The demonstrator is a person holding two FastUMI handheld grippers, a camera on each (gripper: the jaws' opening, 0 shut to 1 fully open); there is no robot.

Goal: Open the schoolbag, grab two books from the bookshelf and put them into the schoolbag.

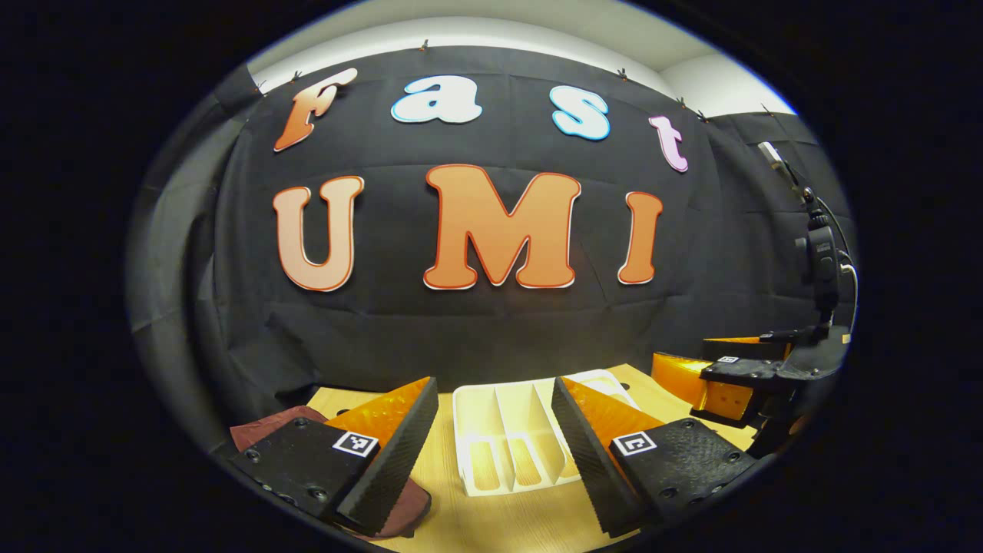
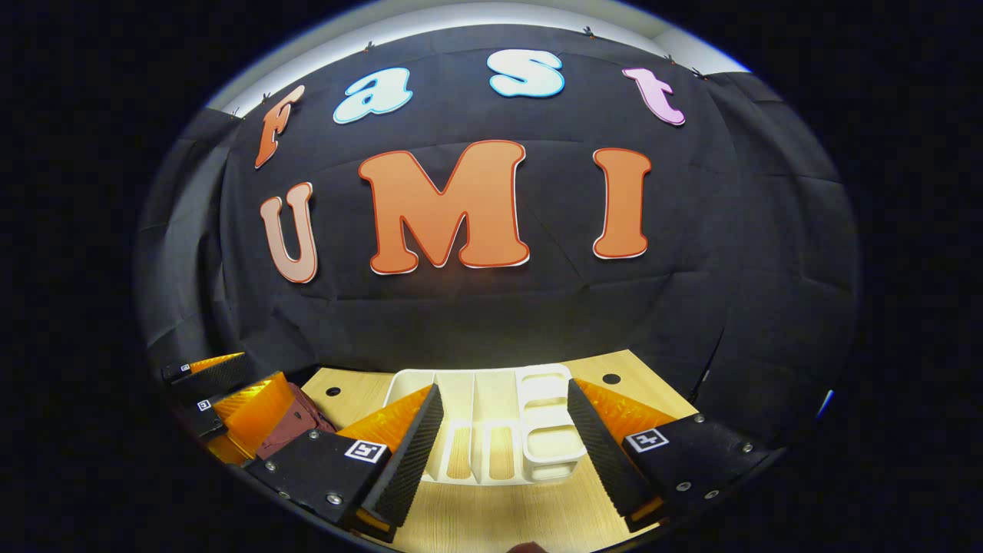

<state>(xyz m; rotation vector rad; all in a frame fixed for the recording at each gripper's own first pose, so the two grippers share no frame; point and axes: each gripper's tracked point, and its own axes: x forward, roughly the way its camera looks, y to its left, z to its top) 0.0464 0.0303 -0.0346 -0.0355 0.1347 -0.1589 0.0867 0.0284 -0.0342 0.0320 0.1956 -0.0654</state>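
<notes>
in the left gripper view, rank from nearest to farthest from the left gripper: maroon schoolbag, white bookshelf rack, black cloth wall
1. maroon schoolbag, partly under the left finger of the left gripper, at lower left.
2. white bookshelf rack, ahead between the fingers on the wooden table.
3. black cloth wall, behind the table.

- white slotted bookshelf (image 1: 511,442) sits on the wood table, dividers upright, slots look empty
- dark red schoolbag (image 2: 296,426) lies slumped left of it

No readable words, brands or numbers stand on the things here; small square black-and-white coded markers (image 1: 355,443) sit on the claw fingers, bearing no legible text.
</notes>
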